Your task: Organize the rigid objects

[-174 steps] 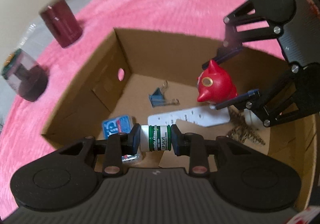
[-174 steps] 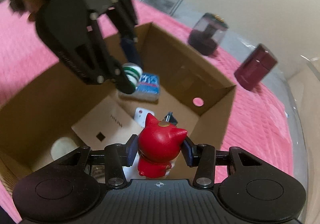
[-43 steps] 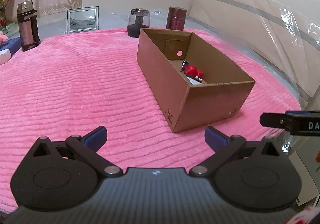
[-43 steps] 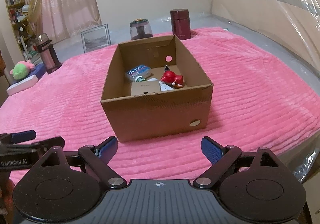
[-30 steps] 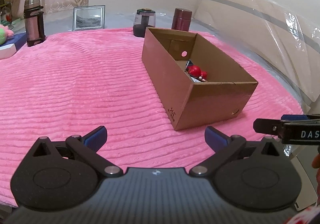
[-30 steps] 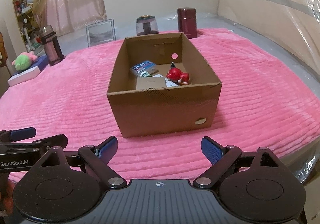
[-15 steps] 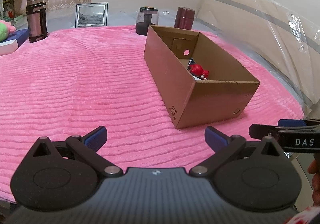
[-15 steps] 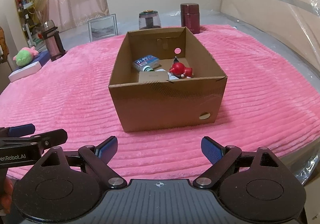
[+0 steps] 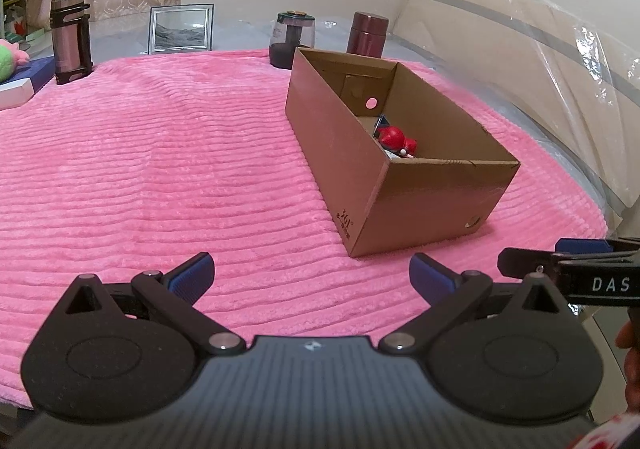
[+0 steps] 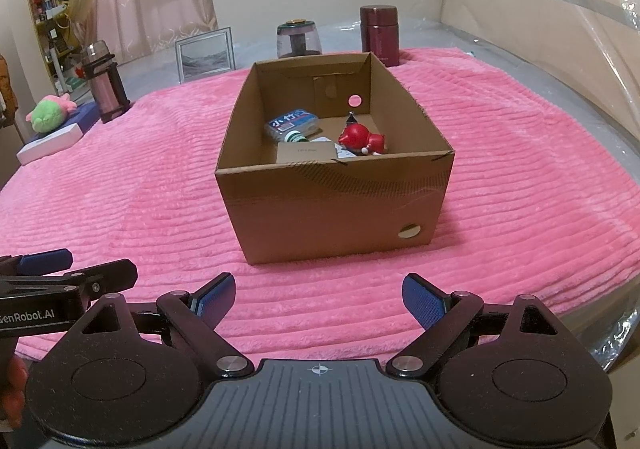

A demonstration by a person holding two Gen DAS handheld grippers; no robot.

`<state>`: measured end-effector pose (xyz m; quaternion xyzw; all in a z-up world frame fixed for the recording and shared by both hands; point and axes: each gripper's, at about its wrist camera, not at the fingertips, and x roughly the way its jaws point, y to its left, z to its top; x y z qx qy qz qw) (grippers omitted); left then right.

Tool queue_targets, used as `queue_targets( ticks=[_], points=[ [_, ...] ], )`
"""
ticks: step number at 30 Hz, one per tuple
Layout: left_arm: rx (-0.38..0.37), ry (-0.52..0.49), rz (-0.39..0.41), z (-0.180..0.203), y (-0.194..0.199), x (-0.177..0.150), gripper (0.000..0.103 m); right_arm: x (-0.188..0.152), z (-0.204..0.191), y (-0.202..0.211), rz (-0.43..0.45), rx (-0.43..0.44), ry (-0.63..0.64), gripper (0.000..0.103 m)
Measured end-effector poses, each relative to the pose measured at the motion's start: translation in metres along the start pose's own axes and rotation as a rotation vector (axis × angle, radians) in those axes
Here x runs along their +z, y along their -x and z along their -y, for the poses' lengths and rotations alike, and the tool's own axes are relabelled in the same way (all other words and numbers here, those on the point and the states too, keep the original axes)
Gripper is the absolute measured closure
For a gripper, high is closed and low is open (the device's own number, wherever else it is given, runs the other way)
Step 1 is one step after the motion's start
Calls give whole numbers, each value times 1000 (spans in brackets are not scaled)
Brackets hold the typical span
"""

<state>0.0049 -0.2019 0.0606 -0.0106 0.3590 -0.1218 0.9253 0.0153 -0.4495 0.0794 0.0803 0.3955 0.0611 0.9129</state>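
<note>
Both grippers are now empty and pulled well back from the box (image 10: 336, 205), where seconds ago each was down inside it with an object clamped. The left gripper (image 9: 312, 275) then held the green-banded tube and the right gripper (image 10: 318, 299) the red figure; now each has its jaws spread wide with nothing between the blue pads, hovering over the pink blanket (image 9: 160, 177) on the near side of the box.

The figure (image 10: 360, 139) lies toppled on the box floor toward the right wall. The tube (image 10: 295, 137) rests just left of it, touching the blue packet (image 10: 292, 125) near the back wall. A flat brown card (image 10: 306, 151) lies in front of them, against the near wall. From the left wrist view only the figure (image 9: 394, 139) and a blue corner behind it show above the box rim.

Over the last second and a half the views have hardly shifted, so the retreat seems finished. No loose small objects are visible on the blanket around the box; the flasks (image 10: 378, 35), jar (image 10: 298, 39) and picture frame (image 10: 206, 55) stand beyond its far side. The sorting therefore looks complete, or nearly so.
</note>
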Motion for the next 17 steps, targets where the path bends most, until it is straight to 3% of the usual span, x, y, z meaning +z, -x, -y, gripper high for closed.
queue_targets(
  ticks=[17],
  points=[
    [0, 24, 0, -4, 0, 0, 1, -2, 1, -1, 0, 0, 0, 15]
  ],
)
